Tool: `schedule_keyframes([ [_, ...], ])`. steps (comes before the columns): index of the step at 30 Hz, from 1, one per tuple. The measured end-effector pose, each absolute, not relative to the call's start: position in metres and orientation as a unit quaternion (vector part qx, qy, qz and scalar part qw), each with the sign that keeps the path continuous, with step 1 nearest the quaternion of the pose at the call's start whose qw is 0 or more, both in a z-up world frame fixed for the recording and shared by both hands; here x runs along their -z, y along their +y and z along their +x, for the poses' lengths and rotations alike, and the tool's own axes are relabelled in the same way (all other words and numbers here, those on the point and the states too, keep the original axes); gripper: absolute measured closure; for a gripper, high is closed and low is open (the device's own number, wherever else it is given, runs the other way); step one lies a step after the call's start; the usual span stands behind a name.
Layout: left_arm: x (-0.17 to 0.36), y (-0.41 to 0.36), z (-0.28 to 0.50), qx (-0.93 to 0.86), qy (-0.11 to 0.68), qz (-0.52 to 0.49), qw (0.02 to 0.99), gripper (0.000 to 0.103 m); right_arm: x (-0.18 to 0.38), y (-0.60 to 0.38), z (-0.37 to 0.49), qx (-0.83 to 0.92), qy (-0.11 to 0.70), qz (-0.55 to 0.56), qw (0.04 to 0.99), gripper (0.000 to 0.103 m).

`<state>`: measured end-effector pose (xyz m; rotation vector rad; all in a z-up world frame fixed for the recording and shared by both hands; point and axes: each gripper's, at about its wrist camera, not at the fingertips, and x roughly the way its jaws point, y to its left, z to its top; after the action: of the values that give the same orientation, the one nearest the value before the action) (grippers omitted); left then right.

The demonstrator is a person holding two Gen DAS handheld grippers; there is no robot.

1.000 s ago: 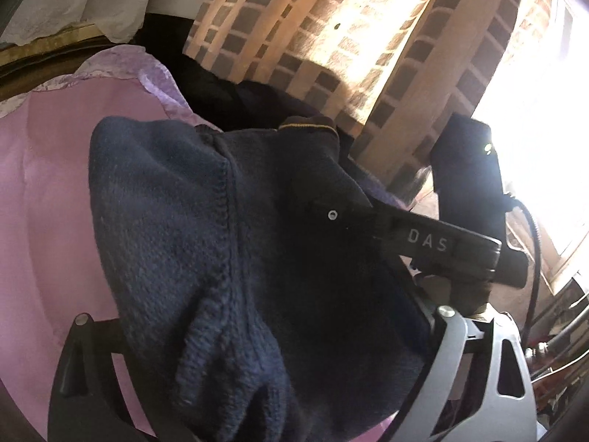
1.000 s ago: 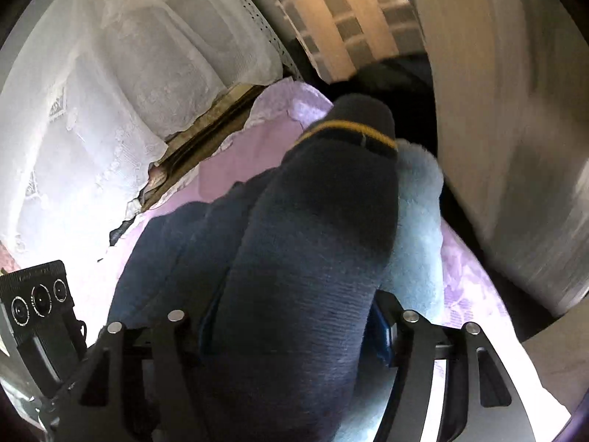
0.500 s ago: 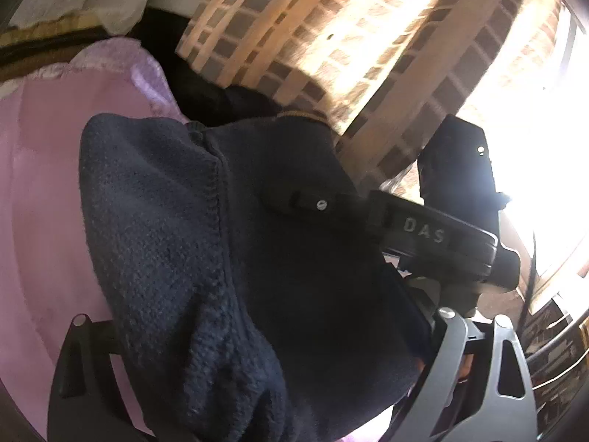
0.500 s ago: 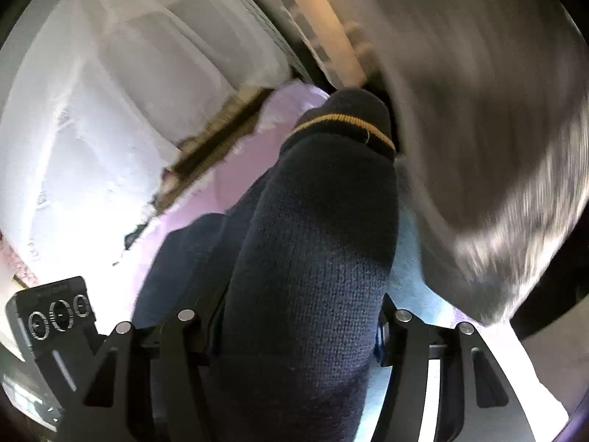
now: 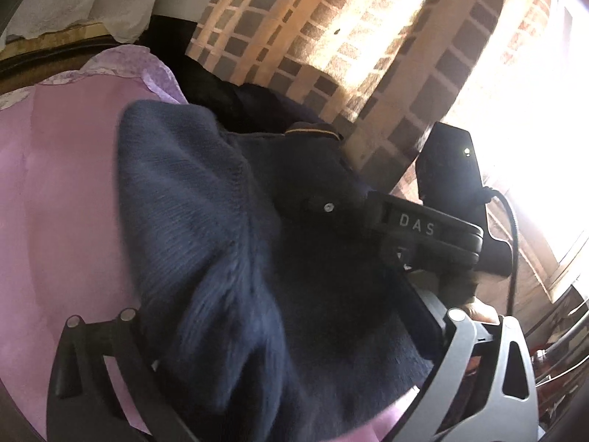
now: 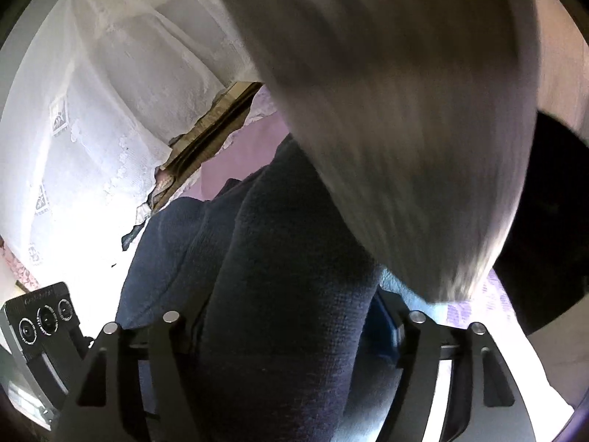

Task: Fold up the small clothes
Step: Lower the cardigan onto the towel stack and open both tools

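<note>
A dark navy knitted garment (image 5: 235, 258) with a thin yellow stripe at its cuff hangs bunched between both grippers over a pink bedspread (image 5: 62, 191). My left gripper (image 5: 257, 361) is shut on a bunched fold of it. My right gripper (image 6: 283, 335) is shut on another thick fold of the same garment (image 6: 279, 294). The right gripper's body (image 5: 423, 228), marked DAS, shows at the right of the left wrist view, against the garment. A blurred grey-white cloth (image 6: 405, 110) covers the upper right of the right wrist view and hides the cuff there.
A brick wall (image 5: 331, 37) stands behind the bed, with bright light at the right. White lace curtains (image 6: 92, 129) hang at the left. A pale blue cloth (image 6: 412, 294) and a dark shape (image 6: 545, 221) lie at the right on the bedspread.
Both grippers have kept their hold on the navy garment. The right wrist view has swung so that a blurred grey-white cloth now sweeps across it and hides the yellow-striped cuff.
</note>
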<state>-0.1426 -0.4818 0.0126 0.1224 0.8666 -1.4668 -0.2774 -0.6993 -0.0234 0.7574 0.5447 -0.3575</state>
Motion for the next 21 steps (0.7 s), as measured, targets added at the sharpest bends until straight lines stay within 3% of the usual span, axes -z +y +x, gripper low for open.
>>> schedule_keyframes([
  [3, -0.018, -0.462, -0.136, 0.642, 0.375, 0.056, 0.666, 0.005, 0.007, -0.688, -0.289, 0.212, 0.255, 0.350, 0.876, 0.016],
  [8, -0.010, -0.435, -0.116, 0.611, 0.375, 0.058, 0.694, 0.005, -0.018, -0.657, -0.316, 0.254, 0.225, 0.325, 0.883, 0.016],
  [12, -0.010, -0.428, -0.106, 0.608, 0.389, 0.049, 0.691, 0.005, -0.013, -0.618, -0.325, 0.288, 0.247, 0.277, 0.883, 0.016],
  [16, 0.000, -0.433, -0.109, 0.602, 0.394, 0.098, 0.688, 0.004, 0.001, -0.613, -0.317, 0.315, 0.262, 0.282, 0.867, 0.004],
  [21, -0.021, -0.403, -0.124, 0.591, 0.324, 0.122, 0.728, 0.004, -0.010, -0.610, -0.326, 0.354, 0.243, 0.303, 0.851, 0.004],
])
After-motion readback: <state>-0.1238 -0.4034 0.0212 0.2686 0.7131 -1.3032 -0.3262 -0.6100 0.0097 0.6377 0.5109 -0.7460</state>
